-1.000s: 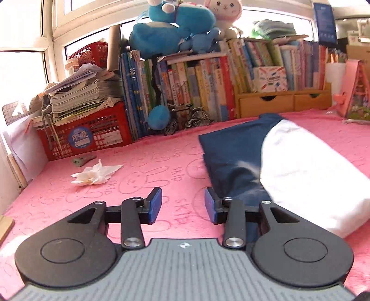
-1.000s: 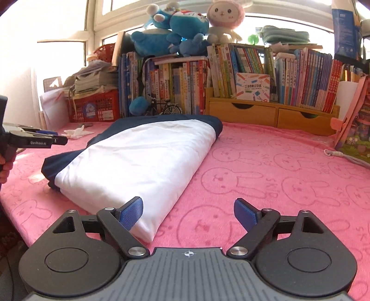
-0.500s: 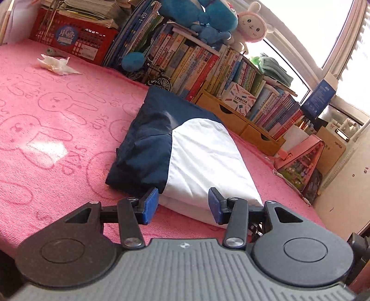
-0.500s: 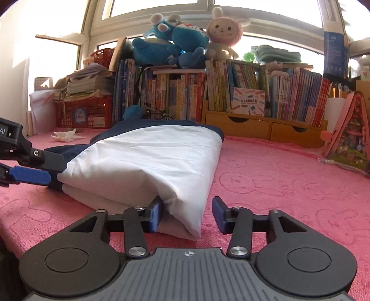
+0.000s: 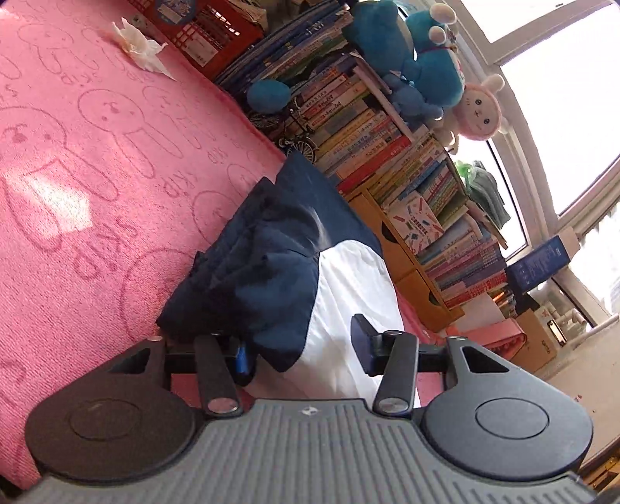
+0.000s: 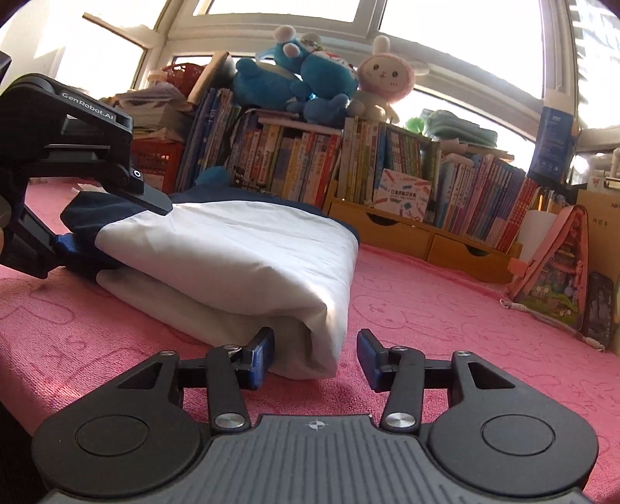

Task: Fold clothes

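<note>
A folded navy-and-white garment lies on the pink bunny-print blanket. My left gripper is rolled on its side at the garment's near edge, where navy meets white. Its jaws are closing with the upper fold between them. One blue pad is tucked under the navy cloth and the other finger lies over the white. The right wrist view shows this left gripper at the far left. My right gripper straddles the garment's rounded white corner, jaws opening. Its left pad touches the cloth; the right pad stands apart.
Books and wooden drawers line the back, with plush toys on top. A red basket and a crumpled tissue lie at the far left. A pink house-shaped bag leans at the right.
The left gripper rolled sideways, dropped to the garment's near edge and now has cloth between its jaws. The right gripper moved up to the white corner; its jaws narrowed, then widened again.
</note>
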The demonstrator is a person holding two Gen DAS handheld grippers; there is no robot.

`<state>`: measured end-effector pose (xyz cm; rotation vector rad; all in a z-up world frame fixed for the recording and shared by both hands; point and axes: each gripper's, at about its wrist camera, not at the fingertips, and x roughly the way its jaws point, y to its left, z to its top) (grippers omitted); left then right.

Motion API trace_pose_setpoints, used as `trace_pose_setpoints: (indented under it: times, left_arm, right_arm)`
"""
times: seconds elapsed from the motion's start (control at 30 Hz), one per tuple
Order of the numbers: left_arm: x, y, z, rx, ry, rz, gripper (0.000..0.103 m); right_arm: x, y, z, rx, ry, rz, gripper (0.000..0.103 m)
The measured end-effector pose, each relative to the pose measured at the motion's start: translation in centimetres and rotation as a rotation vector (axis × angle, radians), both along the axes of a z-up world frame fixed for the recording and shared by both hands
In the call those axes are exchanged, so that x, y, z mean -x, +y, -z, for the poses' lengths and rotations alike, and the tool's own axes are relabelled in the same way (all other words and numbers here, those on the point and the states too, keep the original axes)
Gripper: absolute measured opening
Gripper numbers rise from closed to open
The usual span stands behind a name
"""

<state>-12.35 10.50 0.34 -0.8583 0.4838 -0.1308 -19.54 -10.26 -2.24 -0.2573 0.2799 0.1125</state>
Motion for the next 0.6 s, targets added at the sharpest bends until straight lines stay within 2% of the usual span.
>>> trace_pose_setpoints:
  times: [0.07,0.13,0.17,0.2,0.23,0.3,0.37,0.4,0.5,0.53,0.57,0.6]
  left_arm:
    - [0.0,0.4,0.0,-0.01,0.004,-0.012,0.022]
    - [0.0,0.6,0.2,-0.022,0.011,-0.009,0.021]
    - [0.0,0.6,0.3,-0.027,0.013,-0.007,0.021]
    - [0.0,0.6,0.5,-0.033,0.014,-0.005,0.021]
    - [0.0,0.6,0.6,-0.038,0.016,-0.003,0.021]
    - [-0.2,0.6,1.0,-0.038,0.025,-0.005,0.021]
    - [-0.3,0.7,1.2,-0.038,0.027,-0.001,0.021]
    - [-0.3,0.7,1.2,-0.043,0.023,0.003,0.021]
    - [-0.2,0.5,1.2,-0.063,0.008,0.027,0.024]
    - [-0.2,0.4,1.1,-0.073,0.005,0.033,0.024]
    - [-0.2,0.4,1.1,-0.075,0.004,0.035,0.024]
    - [-0.2,0.5,1.1,-0.067,0.005,0.033,0.024]
  right_arm:
    - [-0.9,0.6,0.0,0.02,-0.012,0.022,0.054]
    - [-1.6,0.3,-0.2,-0.001,-0.023,0.063,0.027]
    - [-1.5,-0.4,-0.6,-0.072,-0.028,0.075,0.019]
    - [-1.3,-1.4,-1.2,-0.168,-0.035,0.077,0.02]
    - [-1.2,-1.9,-1.4,-0.218,-0.039,0.08,0.02]
    - [-1.0,-2.3,-1.6,-0.26,-0.044,0.088,0.019]
    - [-1.4,-3.1,-1.2,-0.337,0.011,0.088,0.018]
    - [-1.8,-4.2,-0.8,-0.449,0.057,0.074,0.018]
    - [-3.2,-9.1,0.4,-0.907,0.223,0.008,0.018]
    - [-3.4,-9.9,0.4,-0.957,0.239,0.014,0.018]
    - [-3.4,-10.2,0.3,-0.947,0.233,0.037,0.018]
    - [-3.3,-9.5,-0.2,-0.842,0.199,0.06,0.018]
